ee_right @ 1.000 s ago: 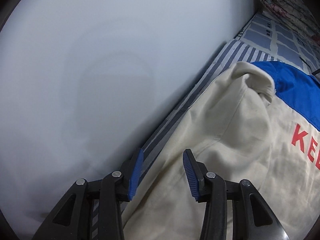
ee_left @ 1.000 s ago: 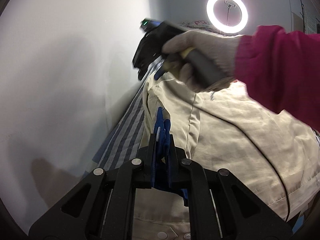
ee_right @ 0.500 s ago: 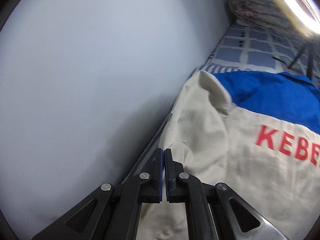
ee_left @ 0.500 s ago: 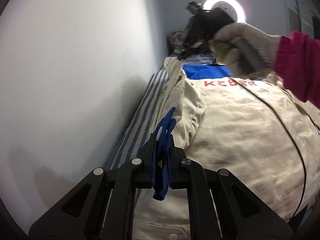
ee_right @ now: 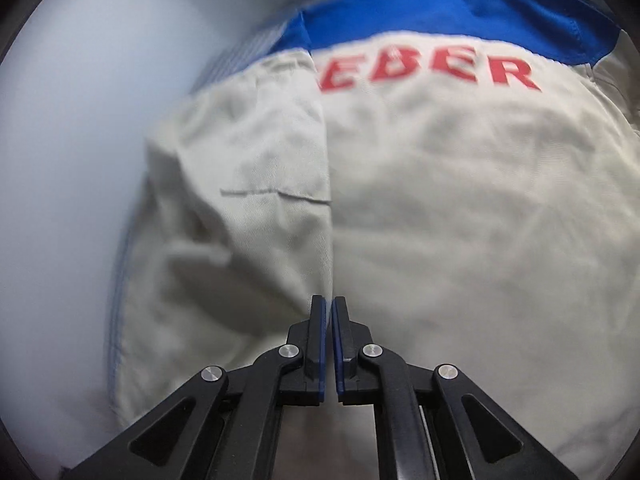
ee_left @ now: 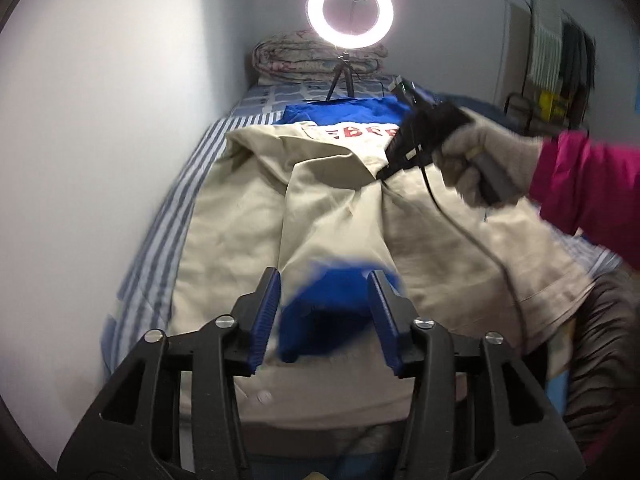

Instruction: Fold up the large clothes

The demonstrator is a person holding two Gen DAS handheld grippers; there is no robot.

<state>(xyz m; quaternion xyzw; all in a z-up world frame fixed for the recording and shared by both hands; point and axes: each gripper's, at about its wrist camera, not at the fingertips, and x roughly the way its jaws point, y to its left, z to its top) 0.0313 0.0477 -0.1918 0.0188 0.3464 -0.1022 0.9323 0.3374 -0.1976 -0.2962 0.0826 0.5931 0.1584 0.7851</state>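
Your left claw (ee_left: 324,312) is opening right now. A blue cuff (ee_left: 320,320) sits between its pads but they no longer press on it, so it is loose or dropping onto the cloth below.

Your right claw (ee_right: 328,344) is pinched almost fully together, and its own view shows nothing between the pads. In the left view its tip sits low at a crease in the cloth, so I cannot rule out a thin pinch there.

The jacket (ee_left: 340,208) lies back up on the striped bed (ee_left: 168,216). Its long axis runs away from you, from the hem near the left claw to the blue yoke (ee_right: 440,12) and red lettering (ee_right: 432,70) at the far end, toward the ring light (ee_left: 350,8). The wall-side sleeve (ee_right: 248,184) is already folded in over the back, its edge running along that same axis.

What matters next, as I judge it, is the unfolded side. It lies to the right of both claws, under your gloved right hand (ee_left: 480,160), so that hand is nearer. Its claw would have to open before taking that edge and carrying it across the long axis toward the wall.
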